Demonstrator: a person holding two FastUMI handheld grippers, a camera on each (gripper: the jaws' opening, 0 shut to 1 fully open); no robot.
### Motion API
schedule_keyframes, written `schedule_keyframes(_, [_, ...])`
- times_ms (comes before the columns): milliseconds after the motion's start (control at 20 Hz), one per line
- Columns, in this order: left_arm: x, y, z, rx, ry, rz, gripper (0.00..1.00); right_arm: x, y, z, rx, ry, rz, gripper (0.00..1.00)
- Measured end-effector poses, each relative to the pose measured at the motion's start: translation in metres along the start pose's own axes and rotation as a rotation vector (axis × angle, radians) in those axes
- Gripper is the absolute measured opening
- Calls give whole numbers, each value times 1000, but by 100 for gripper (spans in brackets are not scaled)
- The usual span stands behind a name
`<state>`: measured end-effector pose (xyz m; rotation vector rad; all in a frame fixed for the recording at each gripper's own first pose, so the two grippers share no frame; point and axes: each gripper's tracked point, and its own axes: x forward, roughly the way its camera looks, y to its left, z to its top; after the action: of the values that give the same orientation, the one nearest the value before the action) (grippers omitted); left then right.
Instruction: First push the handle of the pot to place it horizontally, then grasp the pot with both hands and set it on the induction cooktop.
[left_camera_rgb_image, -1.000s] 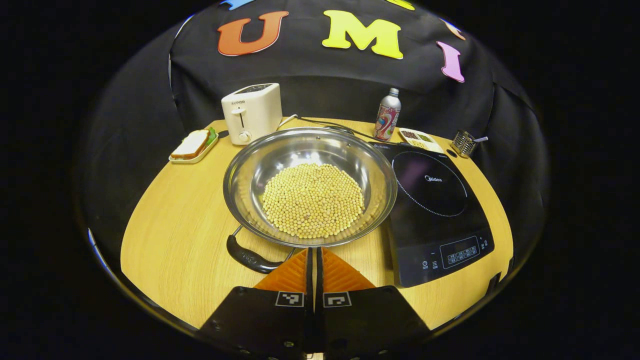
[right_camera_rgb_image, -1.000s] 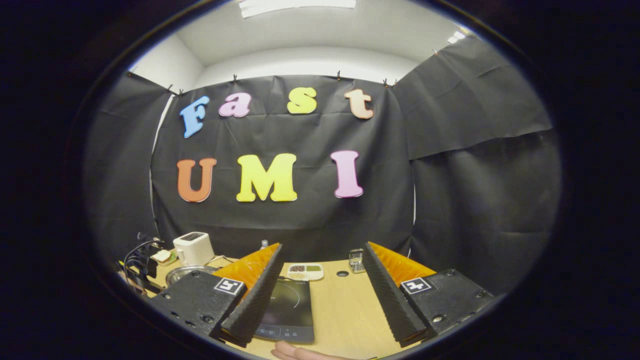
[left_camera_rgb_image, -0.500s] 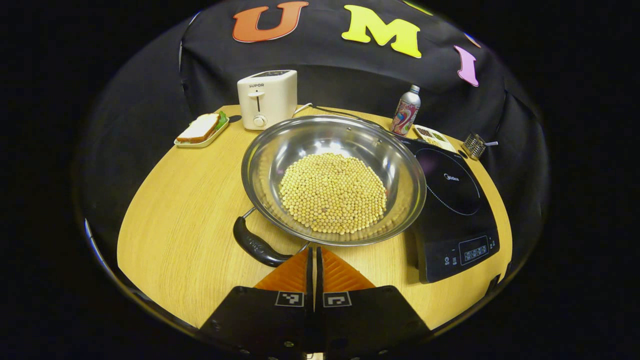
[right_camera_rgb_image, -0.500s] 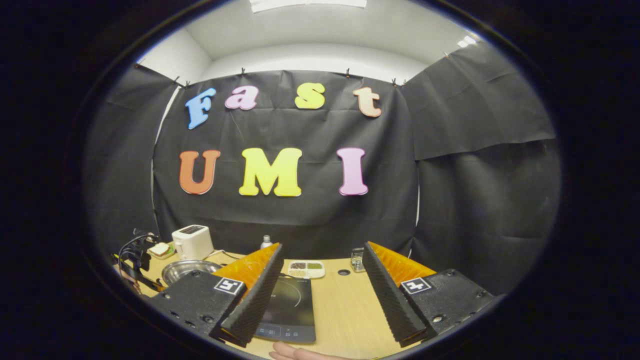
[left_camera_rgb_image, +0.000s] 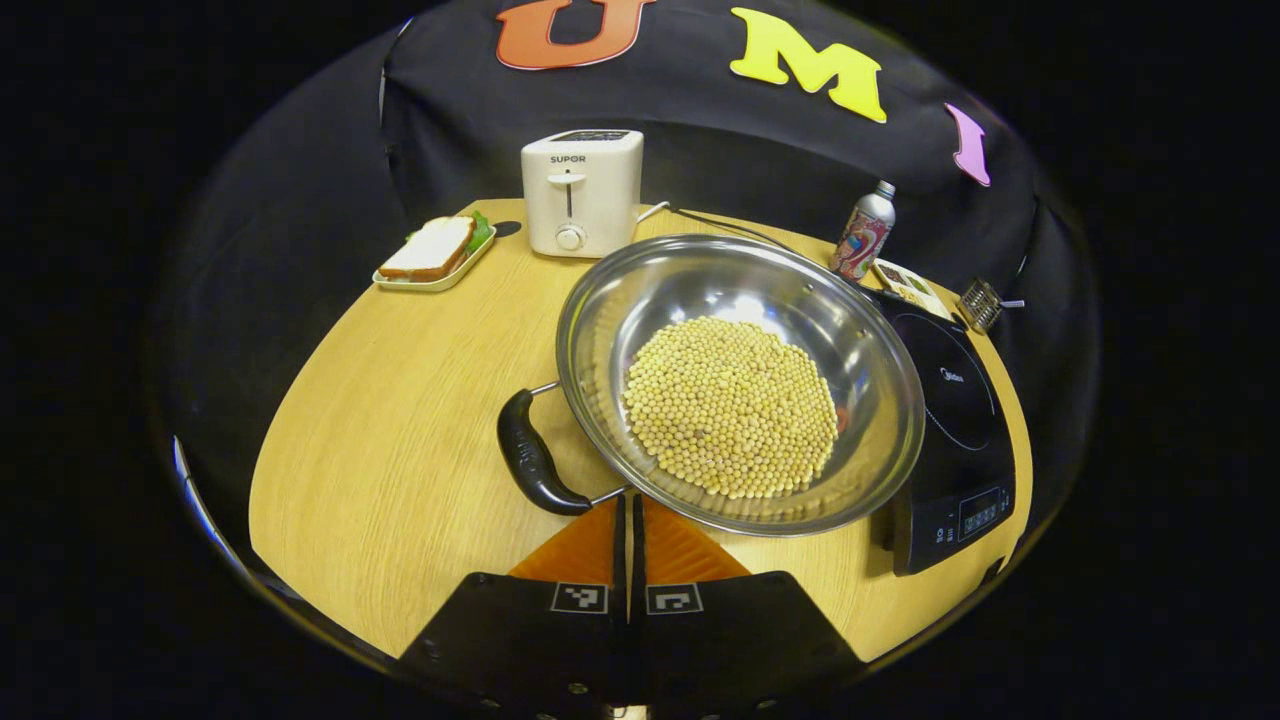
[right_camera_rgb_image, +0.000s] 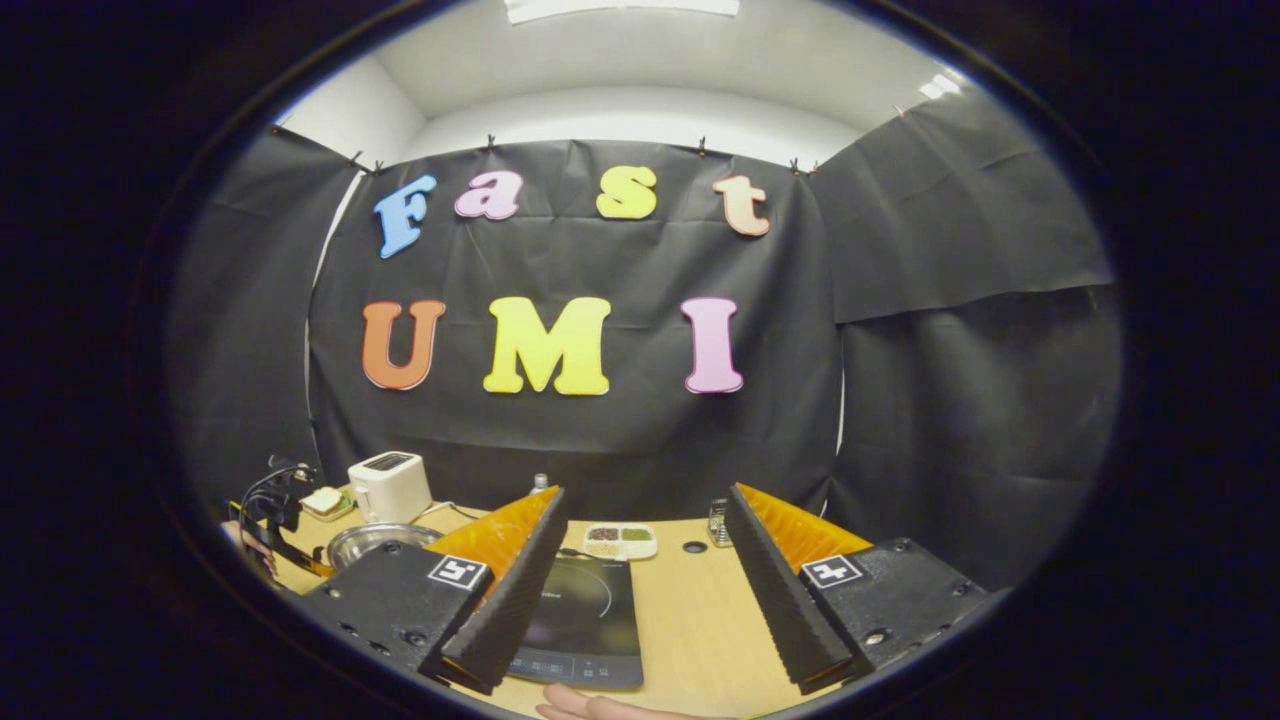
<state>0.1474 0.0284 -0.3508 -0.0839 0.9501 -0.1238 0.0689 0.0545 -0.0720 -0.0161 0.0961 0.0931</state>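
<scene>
With its fingers pressed together, the left gripper noses at the handle of the bean-filled pot beside the induction cooktop, where a slipping push risks spilling beans, while the right gripper waits spread wide.

— What is the room like?
— Black cloth hangs all around as walls. High in the right gripper view there is a white ceiling with a bright light.
— And down low?
— A round, light wooden table fills the lower middle of the left gripper view.
</scene>
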Motion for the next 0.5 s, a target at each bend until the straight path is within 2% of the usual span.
schedule_keyframes(200, [13,24,16,-22,-1,20,0,7,10,-6,13,43,12,96])
schedule_keyframes(250, [16,28,20,-29,0,24,10,9,10,-6,14,46,10,99])
schedule_keyframes(300, [20,32,24,-35,3,29,10,11,12,-7,14,50,9,96])
schedule_keyframes(350, [23,36,29,-40,0,32,0,14,13,-10,14,56,8,99])
schedule_keyframes(400, [27,37,33,-44,-2,34,10,16,14,-13,15,63,11,99])
schedule_keyframes(450, [30,38,37,-46,-1,35,0,18,17,-17,17,69,16,99])
schedule_keyframes(500, [33,38,41,-48,-3,37,0,20,20,-18,18,73,22,96])
